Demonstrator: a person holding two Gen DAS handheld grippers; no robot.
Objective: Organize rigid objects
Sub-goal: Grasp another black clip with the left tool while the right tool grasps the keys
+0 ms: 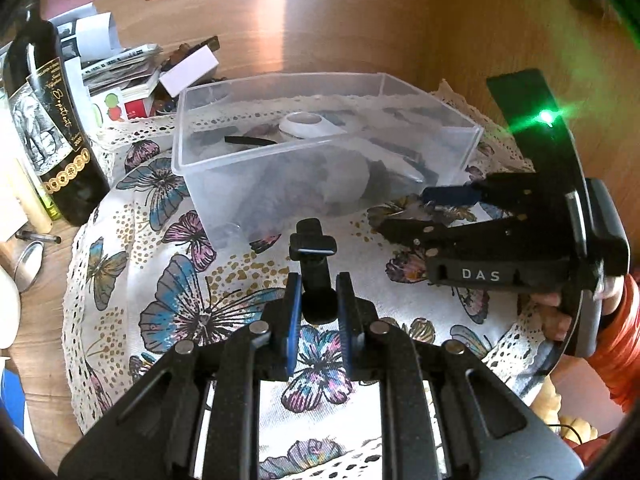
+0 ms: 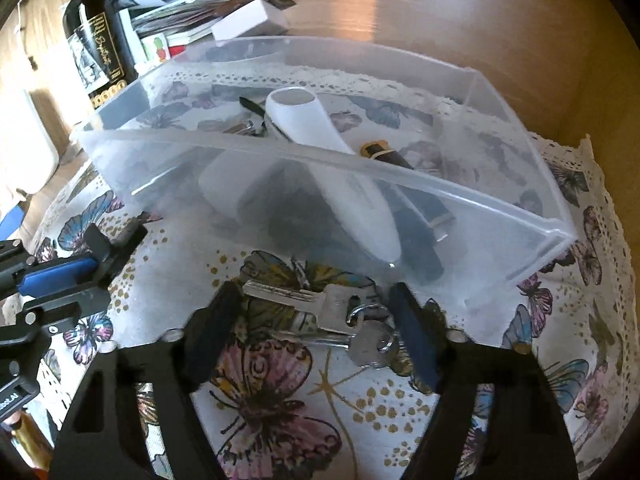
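We hold our left gripper (image 1: 318, 312) closed around a small black plastic bracket with a T-shaped top (image 1: 313, 258), lifted above a white tablecloth printed with butterflies (image 1: 180, 280). Just ahead sits a clear rectangular plastic bin (image 2: 420, 184) holding a long white plastic device (image 2: 320, 152) among darker items we cannot identify. Our right gripper (image 2: 316, 316) is spread wide and low over the cloth, its fingers either side of a bunch of silver metal keys on a ring (image 2: 340, 316), not clamping them. A dark glass wine bottle (image 1: 44, 120) stands left of the bin.
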